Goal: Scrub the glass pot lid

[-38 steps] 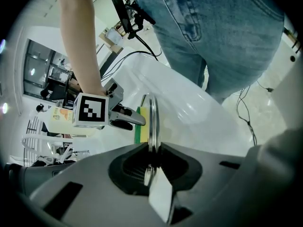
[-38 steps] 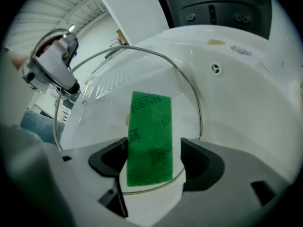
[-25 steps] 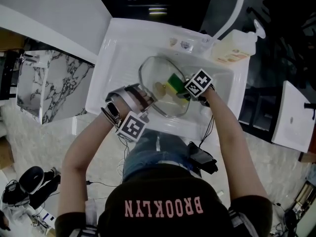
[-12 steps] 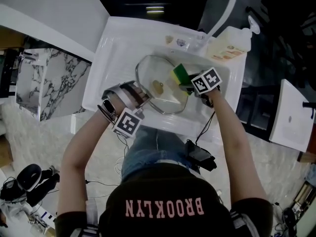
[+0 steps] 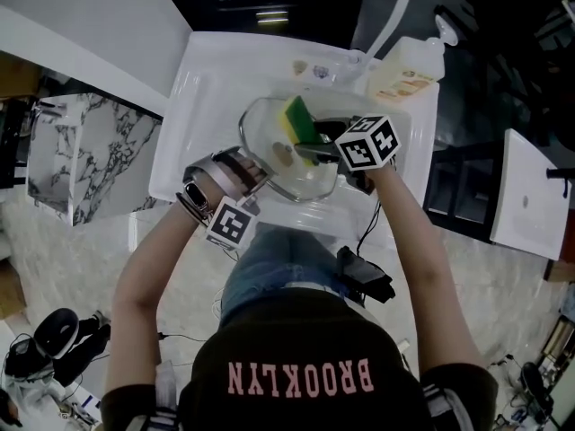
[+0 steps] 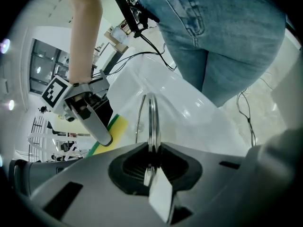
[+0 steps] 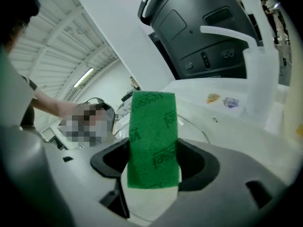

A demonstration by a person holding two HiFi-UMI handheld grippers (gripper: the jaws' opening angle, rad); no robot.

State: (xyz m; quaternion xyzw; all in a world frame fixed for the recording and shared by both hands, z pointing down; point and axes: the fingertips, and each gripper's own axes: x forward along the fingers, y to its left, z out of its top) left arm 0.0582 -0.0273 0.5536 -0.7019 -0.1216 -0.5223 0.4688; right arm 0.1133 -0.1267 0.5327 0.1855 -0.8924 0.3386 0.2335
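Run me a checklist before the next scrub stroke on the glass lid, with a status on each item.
1. Left gripper clamped on the round glass pot lid: ok, the jaws are shut on its metal rim.
2. Right gripper holding the green-and-yellow scrubbing sponge: ok, the jaws are shut on it and the green face shows.
3. Sponge touching the glass: cannot tell. It overlaps the lid's far side in the head view.
4. Lid held over the white sink: ok.
5. Soap or water on the sponge: cannot tell.
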